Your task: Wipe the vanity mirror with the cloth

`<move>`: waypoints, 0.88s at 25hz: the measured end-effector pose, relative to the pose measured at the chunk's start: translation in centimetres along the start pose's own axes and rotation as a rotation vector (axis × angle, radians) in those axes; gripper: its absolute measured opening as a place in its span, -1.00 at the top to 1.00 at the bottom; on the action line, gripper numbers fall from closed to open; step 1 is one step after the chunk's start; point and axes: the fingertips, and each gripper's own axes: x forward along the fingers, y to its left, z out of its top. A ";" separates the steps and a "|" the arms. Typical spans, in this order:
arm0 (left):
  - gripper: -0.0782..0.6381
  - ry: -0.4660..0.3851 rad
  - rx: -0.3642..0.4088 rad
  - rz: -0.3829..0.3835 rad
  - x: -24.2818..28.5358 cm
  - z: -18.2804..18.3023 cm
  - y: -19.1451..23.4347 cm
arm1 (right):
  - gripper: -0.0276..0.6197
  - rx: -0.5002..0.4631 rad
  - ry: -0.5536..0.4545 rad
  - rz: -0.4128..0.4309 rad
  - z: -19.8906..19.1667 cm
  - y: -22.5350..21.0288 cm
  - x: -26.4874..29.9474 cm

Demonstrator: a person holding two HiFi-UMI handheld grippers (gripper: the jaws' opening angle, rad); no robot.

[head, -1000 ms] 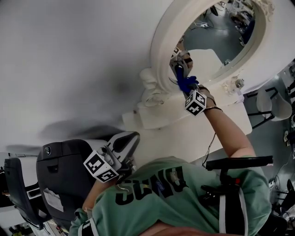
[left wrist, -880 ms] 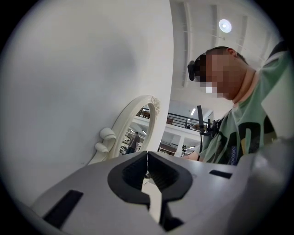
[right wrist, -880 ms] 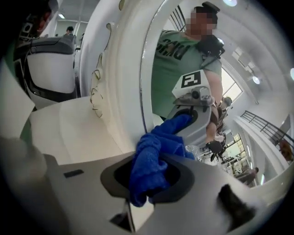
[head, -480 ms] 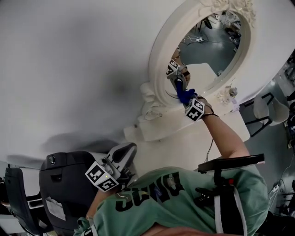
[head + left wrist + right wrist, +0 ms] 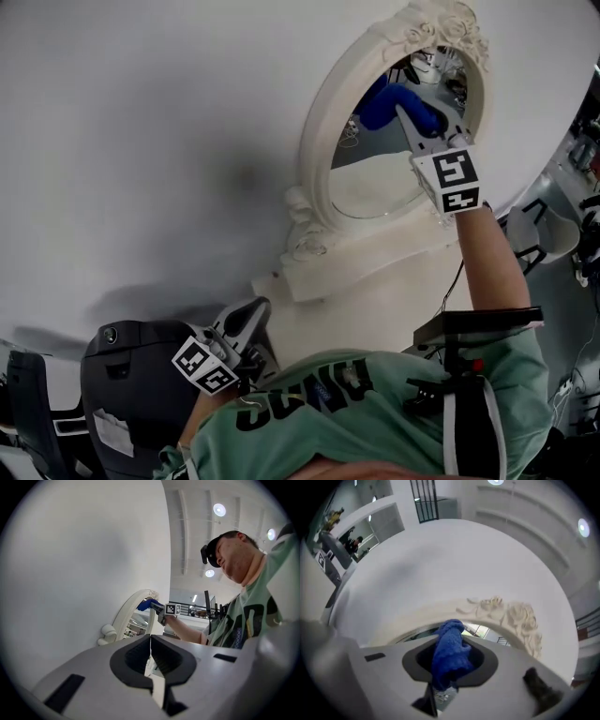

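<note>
An oval vanity mirror [image 5: 380,187] in an ornate white frame [image 5: 323,122] stands against a white wall. My right gripper [image 5: 412,122] is shut on a blue cloth [image 5: 398,105] and presses it to the upper part of the glass. In the right gripper view the blue cloth [image 5: 450,656] bulges between the jaws, with the carved frame top [image 5: 511,616] just beyond. My left gripper [image 5: 248,323] hangs low near the person's chest, jaws shut on nothing. The left gripper view shows the mirror [image 5: 136,618] and the cloth [image 5: 146,604] far off.
The mirror rests on a white vanity shelf [image 5: 375,272]. A dark chair back [image 5: 122,375] sits at lower left beside my left gripper. A black stand [image 5: 478,328] and a white chair [image 5: 553,225] are at right. The person's green shirt [image 5: 356,412] fills the bottom.
My right gripper has moved with the blue cloth from the mirror's lower edge up to its upper part. The left gripper has stayed in place.
</note>
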 end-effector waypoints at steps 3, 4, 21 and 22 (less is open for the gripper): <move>0.75 -0.005 0.002 -0.007 0.2 -0.1 -0.3 | 0.67 -0.095 0.017 -0.048 2.0 -1.4 1.9; 0.75 -0.003 0.004 -0.008 0.1 -0.1 -0.3 | 0.67 -0.101 0.031 -0.053 1.9 -1.4 2.5; 0.75 -0.001 -0.017 -0.013 1.2 -0.2 0.7 | 0.67 -0.472 0.059 -0.184 -0.6 2.7 4.8; 0.75 0.005 -0.021 -0.018 1.4 -0.4 0.6 | 0.67 -0.504 0.072 -0.174 -1.8 3.9 4.6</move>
